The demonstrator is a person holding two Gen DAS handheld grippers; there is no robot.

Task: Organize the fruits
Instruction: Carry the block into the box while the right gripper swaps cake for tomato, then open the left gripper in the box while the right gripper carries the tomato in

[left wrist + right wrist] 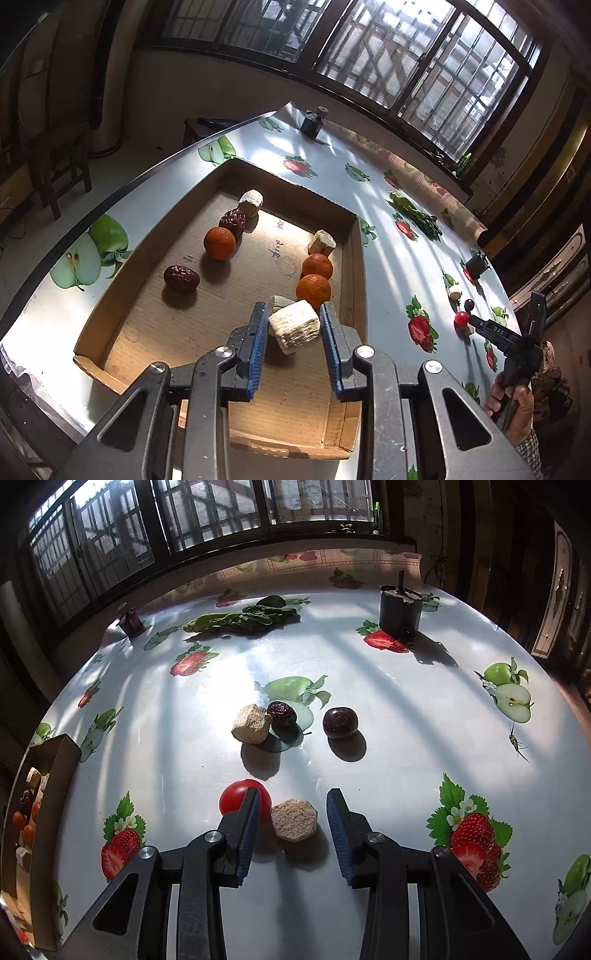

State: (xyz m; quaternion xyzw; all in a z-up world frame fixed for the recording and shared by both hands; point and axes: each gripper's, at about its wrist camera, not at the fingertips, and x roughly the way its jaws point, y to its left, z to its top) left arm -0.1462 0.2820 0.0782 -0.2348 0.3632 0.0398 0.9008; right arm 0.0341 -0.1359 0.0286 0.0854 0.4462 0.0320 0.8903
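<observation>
Now the left gripper (pixel 294 328) has its blue fingers pinching a pale rough cut sugarcane chunk (pixel 294 325) over the shallow brown cardboard tray (pixel 147 254), approx. at 5 o'clock corner, just beside two oranges (pixel 314 280). The right gripper (pixel 291 823) has fingers spread around a pale hexagonal sugarcane piece (pixel 294 819) on the glossy fruit-print worktop (pixel 388 738); a small red tomato (pixel 236 799) is at 10 o'clock, touching the left finger.

left gripper (pixel 293 328): jaws parted, blue pads on either side of a pale chunk; contact unclear
right gripper (pixel 291 821): jaws wide apart, low over the table
</observation>
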